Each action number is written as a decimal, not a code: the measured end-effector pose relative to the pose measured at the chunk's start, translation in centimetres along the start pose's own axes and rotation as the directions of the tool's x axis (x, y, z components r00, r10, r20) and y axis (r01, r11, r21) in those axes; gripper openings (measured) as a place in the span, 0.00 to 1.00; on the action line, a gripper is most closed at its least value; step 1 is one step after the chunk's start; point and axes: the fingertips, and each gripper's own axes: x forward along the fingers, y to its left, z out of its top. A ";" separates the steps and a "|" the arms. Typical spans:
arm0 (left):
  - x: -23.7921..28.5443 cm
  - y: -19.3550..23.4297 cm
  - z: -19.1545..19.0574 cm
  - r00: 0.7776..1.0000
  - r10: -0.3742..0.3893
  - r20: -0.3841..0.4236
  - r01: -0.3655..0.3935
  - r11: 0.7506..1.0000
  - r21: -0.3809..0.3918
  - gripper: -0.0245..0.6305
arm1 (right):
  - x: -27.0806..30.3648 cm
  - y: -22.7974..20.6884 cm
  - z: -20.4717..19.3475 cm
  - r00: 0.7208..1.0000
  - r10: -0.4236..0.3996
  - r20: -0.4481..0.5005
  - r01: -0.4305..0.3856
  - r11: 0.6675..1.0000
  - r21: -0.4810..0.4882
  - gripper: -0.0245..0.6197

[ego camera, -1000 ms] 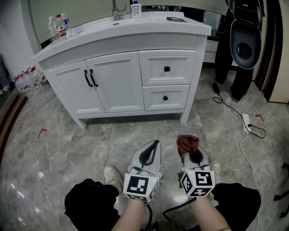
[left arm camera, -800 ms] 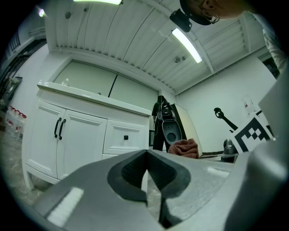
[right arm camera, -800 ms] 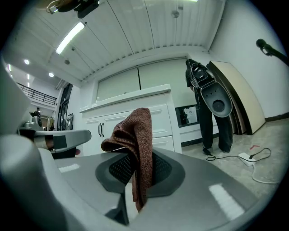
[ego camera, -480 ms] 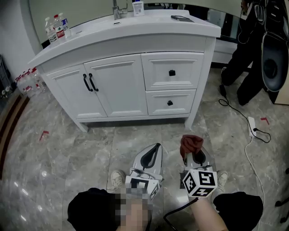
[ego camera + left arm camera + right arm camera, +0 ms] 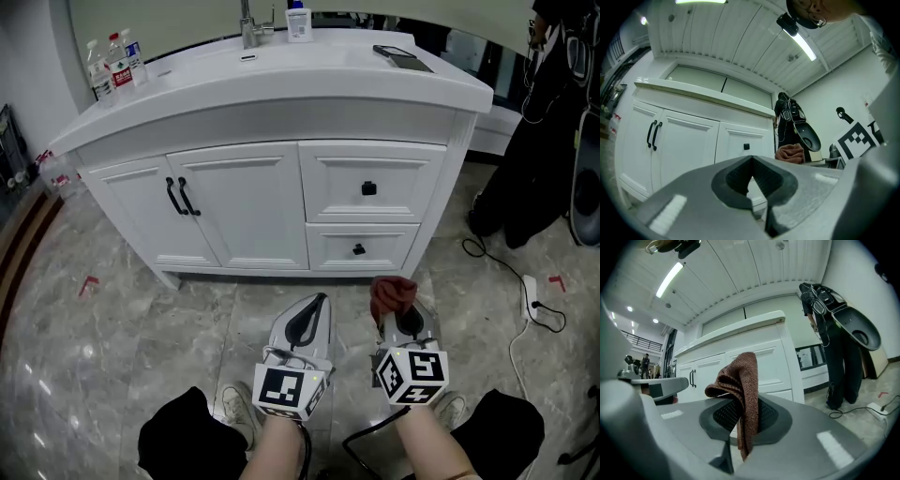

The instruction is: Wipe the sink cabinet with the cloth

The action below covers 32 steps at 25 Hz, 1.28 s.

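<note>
Two grippers sit low in the frame, and only the right gripper (image 5: 397, 311) carries anything: its jaws pinch the cloth (image 5: 392, 292), which bunches above the tips and hangs down between them. The left gripper (image 5: 317, 309) is pressed together on nothing. The cabinet (image 5: 253, 202) fills the upper half of the frame, its long front running left to right, apart from both tips. We judge the cloth must go straight up the frame to meet the drawers (image 5: 370, 187), directly beyond the right gripper; the doors (image 5: 178, 197) lie to the upper left
</note>
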 end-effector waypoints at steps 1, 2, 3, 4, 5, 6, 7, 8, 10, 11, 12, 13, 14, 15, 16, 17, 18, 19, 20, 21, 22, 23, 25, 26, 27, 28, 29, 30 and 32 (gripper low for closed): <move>0.7 0.6 -0.2 1.000 0.008 -0.004 -0.008 1.000 0.003 0.04 | 1.0 0.1 0.2 1.000 0.012 0.002 -0.012 1.000 0.001 0.16; 1.3 1.1 -0.4 1.000 0.015 -0.007 -0.015 1.000 0.005 0.04 | 2.1 0.3 0.4 1.000 0.026 0.003 -0.026 1.000 0.003 0.16; 1.9 1.7 -0.6 1.000 0.022 -0.009 -0.022 1.000 0.006 0.04 | 3.1 0.5 0.6 0.999 0.039 0.004 -0.039 0.999 0.006 0.16; 2.6 2.3 -0.7 1.000 0.028 -0.012 -0.028 1.000 0.009 0.04 | 4.2 0.7 0.8 0.999 0.053 0.006 -0.053 0.999 0.011 0.16; 3.2 2.8 -0.8 0.999 0.033 -0.015 -0.033 0.999 0.013 0.04 | 5.2 0.9 1.1 0.998 0.068 0.010 -0.068 0.998 0.015 0.16; 3.9 3.3 -0.8 0.999 0.035 -0.018 -0.035 0.999 0.017 0.04 | 6.3 1.2 1.5 0.996 0.083 0.016 -0.083 0.996 0.016 0.16; 4.6 3.8 -0.8 0.999 0.037 -0.021 -0.037 0.999 0.020 0.04 | 7.3 1.4 2.1 0.995 0.098 0.023 -0.098 0.995 0.013 0.16; 5.2 4.3 -0.8 0.999 0.039 -0.023 -0.039 0.999 0.022 0.04 | 8.4 1.7 2.7 0.993 0.113 0.032 -0.113 0.994 0.010 0.16; 6.2 5.3 -0.7 0.999 0.050 -0.022 -0.049 0.999 0.023 0.04 | 10.5 2.3 4.2 0.988 0.142 0.054 -0.143 0.990 0.007 0.16; 6.6 5.8 -0.6 0.998 0.056 -0.020 -0.055 0.998 0.023 0.04 | 11.5 2.7 5.0 0.985 0.157 0.066 -0.158 0.987 0.006 0.16; 7.0 6.3 -0.6 0.998 0.061 -0.017 -0.060 0.998 0.023 0.04 | 12.4 3.1 5.9 0.982 0.172 0.078 -0.173 0.985 0.004 0.16; 7.4 6.8 -0.6 0.998 0.064 -0.015 -0.063 0.998 0.023 0.04 | 13.4 3.5 6.8 0.978 0.186 0.091 -0.187 0.982 0.002 0.16; 7.8 7.2 -0.6 0.998 0.066 -0.013 -0.066 0.998 0.025 0.04 | 14.3 4.0 7.6 0.974 0.201 0.102 -0.202 0.979 0.000 0.16; 8.2 7.7 -0.7 0.998 0.068 -0.013 -0.068 0.997 0.027 0.04 | 15.2 4.4 8.4 0.970 0.216 0.113 -0.217 0.976 0.000 0.16; 8.6 8.1 -0.8 0.997 0.071 -0.013 -0.071 0.997 0.028 0.04 | 16.0 4.9 9.1 0.965 0.231 0.121 -0.232 0.973 0.001 0.16; 8.9 8.5 -0.8 0.997 0.074 -0.013 -0.073 0.997 0.029 0.04 | 16.7 5.5 9.7 0.961 0.246 0.129 -0.248 0.969 0.002 0.16; 9.2 8.9 -0.7 0.997 0.076 -0.012 -0.075 0.997 0.031 0.04 | 17.4 6.1 10.3 0.956 0.261 0.136 -0.264 0.965 0.003 0.16; 9.5 9.3 -0.6 0.997 0.078 -0.012 -0.078 0.996 0.034 0.04 | 18.0 6.7 10.9 0.951 0.277 0.141 -0.280 0.960 0.003 0.16; 9.7 9.6 -0.4 0.997 0.081 -0.011 -0.081 0.996 0.035 0.04 | 18.5 7.4 11.4 0.945 0.292 0.146 -0.296 0.955 0.004 0.16; 9.9 9.9 -0.2 0.996 0.084 -0.012 -0.084 0.996 0.036 0.04 | 19.0 8.0 11.7 0.940 0.308 0.148 -0.312 0.950 0.005 0.16; 10.1 10.2 -0.2 0.996 0.087 -0.012 -0.086 0.996 0.037 0.04 | 19.6 8.6 12.0 0.935 0.323 0.147 -0.328 0.945 0.006 0.16; 10.2 10.4 -0.3 0.996 0.087 -0.011 -0.087 0.995 0.038 0.04 | 20.1 9.2 12.2 0.930 0.338 0.144 -0.342 0.940 0.008 0.16; 10.1 10.7 -0.8 0.996 0.087 -0.013 -0.087 0.996 0.038 0.04 | 21.0 10.3 12.3 0.923 0.361 0.133 -0.365 0.931 0.006 0.16; 10.1 10.8 -1.0 0.996 0.088 -0.016 -0.087 0.996 0.037 0.04 | 21.4 10.7 12.3 0.921 0.367 0.129 -0.371 0.929 0.003 0.16; 10.0 10.9 -1.3 0.996 0.089 -0.020 -0.088 0.996 0.034 0.04 | 21.7 11.0 12.3 0.921 0.370 0.125 -0.373 0.928 0.001 0.16; 9.9 11.0 -1.5 0.996 0.091 -0.024 -0.090 0.995 0.030 0.04 | 21.9 11.1 12.3 0.921 0.369 0.124 -0.371 0.928 -0.001 0.16; 9.8 11.0 -1.7 0.995 0.092 -0.028 -0.091 0.995 0.028 0.04 | 22.1 11.1 12.3 0.922 0.366 0.125 -0.369 0.930 -0.003 0.16; 9.6 11.0 -1.8 0.995 0.091 -0.031 -0.090 0.996 0.029 0.04 | 22.2 11.0 12.3 0.923 0.364 0.125 -0.366 0.930 -0.005 0.16; 9.4 10.8 -1.9 0.996 0.084 -0.038 -0.083 0.996 0.040 0.04 | 22.3 10.7 12.3 0.924 0.361 0.125 -0.362 0.932 -0.013 0.16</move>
